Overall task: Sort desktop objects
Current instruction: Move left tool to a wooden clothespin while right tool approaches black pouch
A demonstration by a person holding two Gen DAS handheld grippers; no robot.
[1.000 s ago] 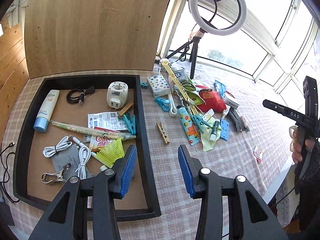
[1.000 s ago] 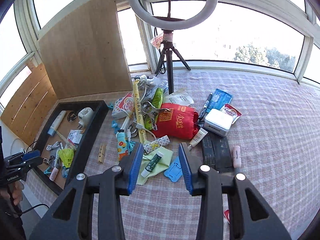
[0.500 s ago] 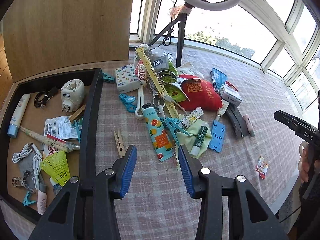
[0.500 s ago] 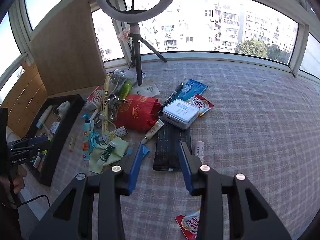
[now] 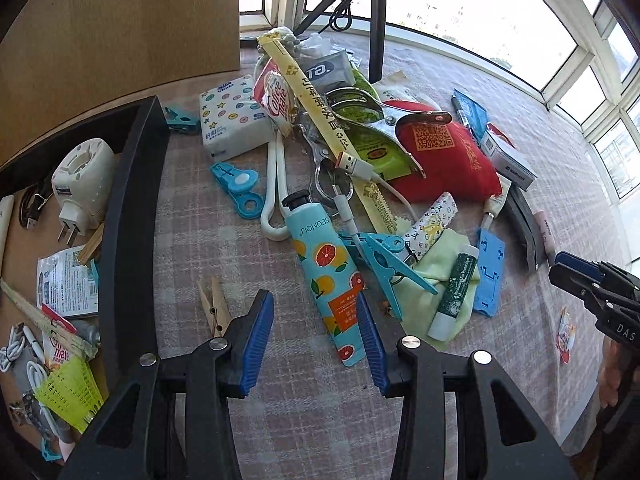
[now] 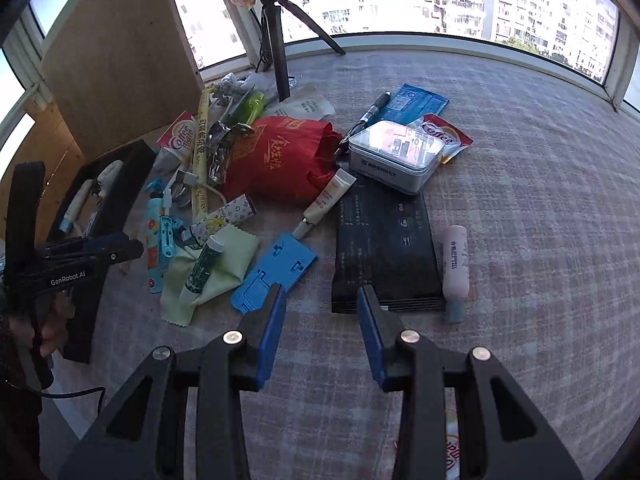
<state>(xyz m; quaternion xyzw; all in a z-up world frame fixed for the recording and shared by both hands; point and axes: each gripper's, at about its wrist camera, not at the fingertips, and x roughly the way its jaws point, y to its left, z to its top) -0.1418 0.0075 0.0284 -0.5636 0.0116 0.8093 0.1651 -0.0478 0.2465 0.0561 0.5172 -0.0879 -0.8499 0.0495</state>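
Both claws stand wide and hold nothing: the left gripper [image 5: 316, 338], blue-padded on black arms, hangs over the lower end of the turquoise fruit-printed tube [image 5: 326, 276], whose bottom corner slips behind the right pad, while the right gripper [image 6: 322, 330] hovers over bare checked tablecloth [image 6: 540, 208] just in front of the flat black ribbed pack [image 6: 386, 248]. Taking the red cloth pouch [image 5: 444, 158] as the landmark, the unsorted heap crowds round it — the tube lies below and to its left, a teal plastic clothespin [image 5: 384, 260] and a green-and-white lip balm stick [image 5: 454, 292] on a pale green cloth [image 5: 424, 284] sit below it, and a white star-printed tissue pack [image 5: 232, 120] lies to its upper left. A yellow printed strip [image 5: 320, 112] and a white USB cable [image 5: 352, 184] cross its left edge, hiding part of a metal clip there. Far left of the pouch, the black tray [image 5: 132, 216] is cut off by the frame; a white plug adapter [image 5: 82, 188] inside shows, but much of its contents are cropped or overlapped. From the right wrist view, a grey tin box [image 6: 394, 156] sits right of the pouch and a pink tube [image 6: 455, 266] lies beside the black pack.
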